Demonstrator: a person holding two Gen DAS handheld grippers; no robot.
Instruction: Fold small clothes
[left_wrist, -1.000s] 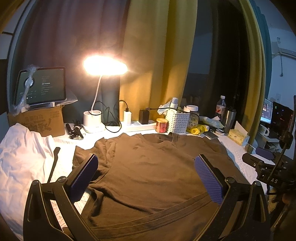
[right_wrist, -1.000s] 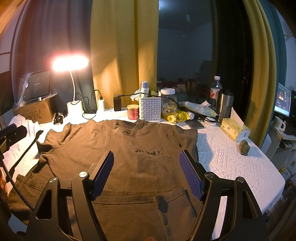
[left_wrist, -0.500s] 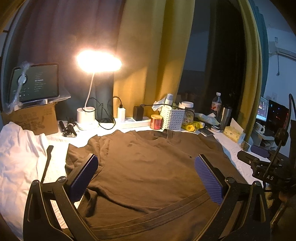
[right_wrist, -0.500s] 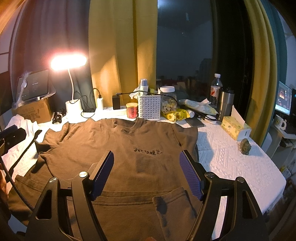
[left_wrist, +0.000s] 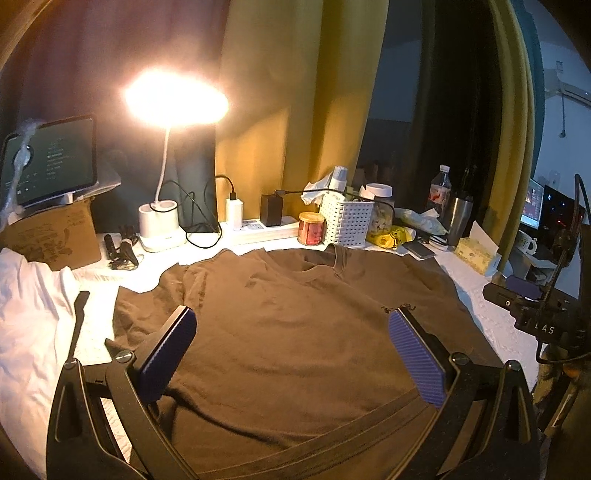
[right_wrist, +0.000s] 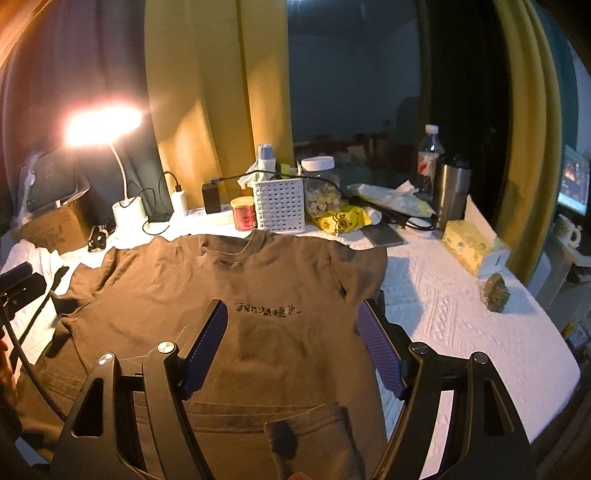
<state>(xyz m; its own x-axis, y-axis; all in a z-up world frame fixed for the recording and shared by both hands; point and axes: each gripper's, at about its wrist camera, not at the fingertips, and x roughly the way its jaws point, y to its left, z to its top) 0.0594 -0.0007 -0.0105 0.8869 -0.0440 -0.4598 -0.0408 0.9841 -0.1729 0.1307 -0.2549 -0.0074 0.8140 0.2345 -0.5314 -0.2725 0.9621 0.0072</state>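
The left gripper (left_wrist: 291, 349) holds its jaws wide apart with nothing between them, hovering over the brown T-shirt (left_wrist: 295, 332). The right gripper (right_wrist: 293, 341) has its jaws equally wide and bare, above the same T-shirt (right_wrist: 229, 288).

The shirt lies spread front-up on the white-covered worktop (right_wrist: 461, 325), straight ahead of both pairs of jaws, its collar pointing away from them. A line of dark printed characters (right_wrist: 267, 310) sits just beyond the right jaws, between their tips. Near the base of the right jaws a corner of the hem (right_wrist: 310, 432) is turned up over the shirt body. Ahead and left of the left jaws, one sleeve (left_wrist: 147, 310) lies rumpled.

Beyond the collar stand a red jar (right_wrist: 243, 213) and a white perforated basket (right_wrist: 280, 205), side by side. Farther left a lit desk lamp (left_wrist: 173, 99) glows. To the far right of the right jaws lie a tissue box (right_wrist: 472, 247) and a small rock (right_wrist: 496, 291).
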